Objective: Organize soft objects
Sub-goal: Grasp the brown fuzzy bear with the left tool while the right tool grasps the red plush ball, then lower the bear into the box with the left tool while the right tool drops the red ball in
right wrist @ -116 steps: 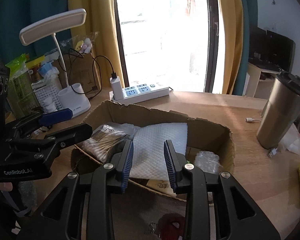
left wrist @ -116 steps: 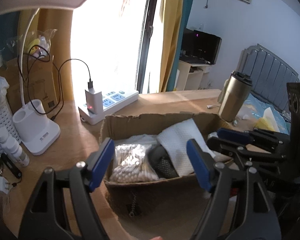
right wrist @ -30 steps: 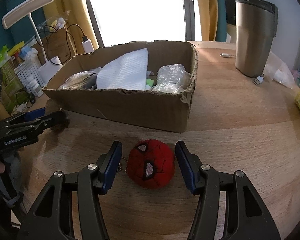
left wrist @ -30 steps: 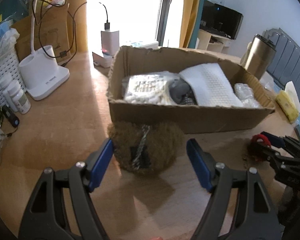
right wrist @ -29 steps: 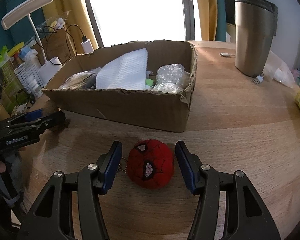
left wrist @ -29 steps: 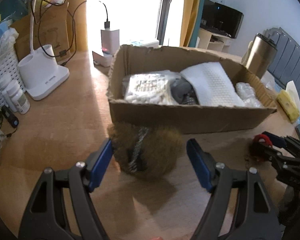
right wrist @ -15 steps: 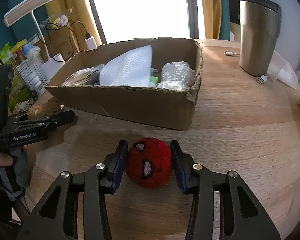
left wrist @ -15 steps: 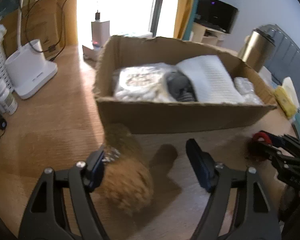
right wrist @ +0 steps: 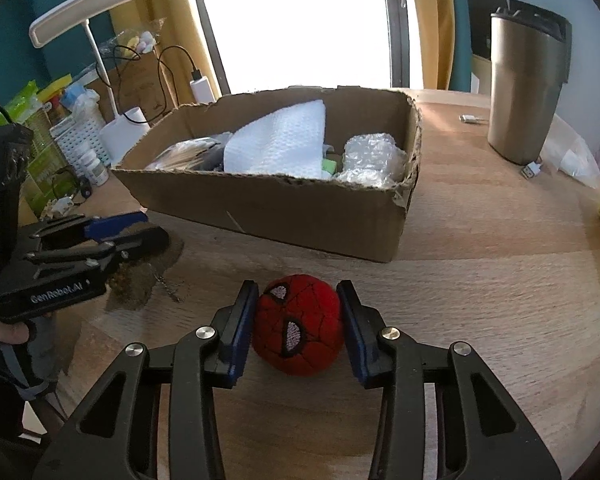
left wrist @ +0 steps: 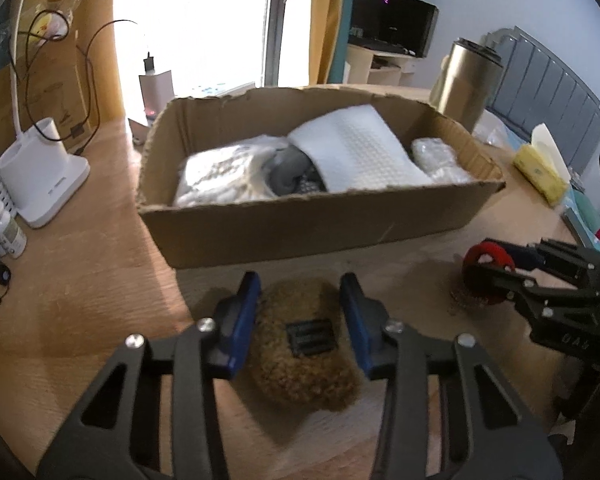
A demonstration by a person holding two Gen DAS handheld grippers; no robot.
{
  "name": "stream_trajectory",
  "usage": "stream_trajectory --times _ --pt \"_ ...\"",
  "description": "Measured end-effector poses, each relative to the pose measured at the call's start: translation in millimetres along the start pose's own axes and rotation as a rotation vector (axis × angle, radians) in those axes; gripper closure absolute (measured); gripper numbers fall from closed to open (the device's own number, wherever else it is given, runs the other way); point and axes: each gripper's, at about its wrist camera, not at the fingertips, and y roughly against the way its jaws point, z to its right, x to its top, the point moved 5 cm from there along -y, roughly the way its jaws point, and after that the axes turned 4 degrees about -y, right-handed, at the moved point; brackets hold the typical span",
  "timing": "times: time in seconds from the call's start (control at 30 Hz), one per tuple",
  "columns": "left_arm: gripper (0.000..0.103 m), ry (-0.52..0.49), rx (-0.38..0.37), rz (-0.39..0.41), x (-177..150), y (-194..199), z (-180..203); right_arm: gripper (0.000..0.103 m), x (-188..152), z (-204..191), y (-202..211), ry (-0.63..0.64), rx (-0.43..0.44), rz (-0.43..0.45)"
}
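My left gripper is shut on a brown fuzzy plush with a black tag, just in front of the cardboard box. My right gripper is shut on a red Spider-Man plush ball, low over the wooden table in front of the box. The box holds a white foam sheet, a bag of cotton swabs, a dark item and bubble wrap. The right gripper with the red ball also shows in the left wrist view. The left gripper shows in the right wrist view.
A steel tumbler stands at the right. A white lamp base, a charger and cables, a white basket and small bottles line the left. A yellow tissue pack lies far right.
Both grippers have closed on their plushes. The brown plush, off to the left finger half a second ago, now sits between the left fingers. The right fingers pressed in on the red ball.
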Motion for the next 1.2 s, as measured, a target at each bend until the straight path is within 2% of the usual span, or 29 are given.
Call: stream_trajectory --times 0.23,0.37,0.4,0.47,0.57,0.73,0.83,0.9,0.93,1.2 --pt "0.064 0.0 -0.025 -0.006 -3.8 -3.1 4.9 0.06 1.1 3.8 9.1 -0.001 -0.002 0.021" --pt "0.061 0.004 -0.036 -0.019 -4.6 -2.7 9.1 0.06 0.6 4.8 12.1 -0.004 -0.002 0.027" --pt "0.059 -0.002 -0.031 -0.03 -5.5 -3.0 10.2 0.06 0.1 5.1 12.8 -0.006 -0.001 0.029" --pt "0.037 -0.014 -0.007 -0.046 -7.8 -3.7 11.7 0.06 -0.9 7.2 14.5 -0.011 0.0 0.032" --pt "0.032 -0.012 0.013 -0.041 -12.2 0.5 12.2 0.06 -1.6 8.5 14.8 -0.016 0.001 0.032" --pt "0.032 0.008 0.021 -0.076 -22.2 -5.2 11.2 0.06 -2.7 8.6 14.9 -0.014 0.007 0.031" --pt "0.033 0.012 -0.012 -0.066 -24.7 -5.9 14.4 0.06 -3.0 7.8 16.4 -0.012 0.01 0.034" --pt "0.04 0.005 -0.033 -0.061 -26.0 -5.7 17.3 0.06 -3.1 8.4 18.2 -0.013 0.01 0.038" --pt "0.052 -0.004 -0.035 -0.057 -26.3 -5.4 19.0 0.06 -3.2 9.2 19.0 -0.015 0.009 0.04" --pt "0.055 -0.071 -0.041 -0.048 -25.5 -0.2 35.4 0.06 -3.0 10.7 24.2 -0.021 0.004 0.052"
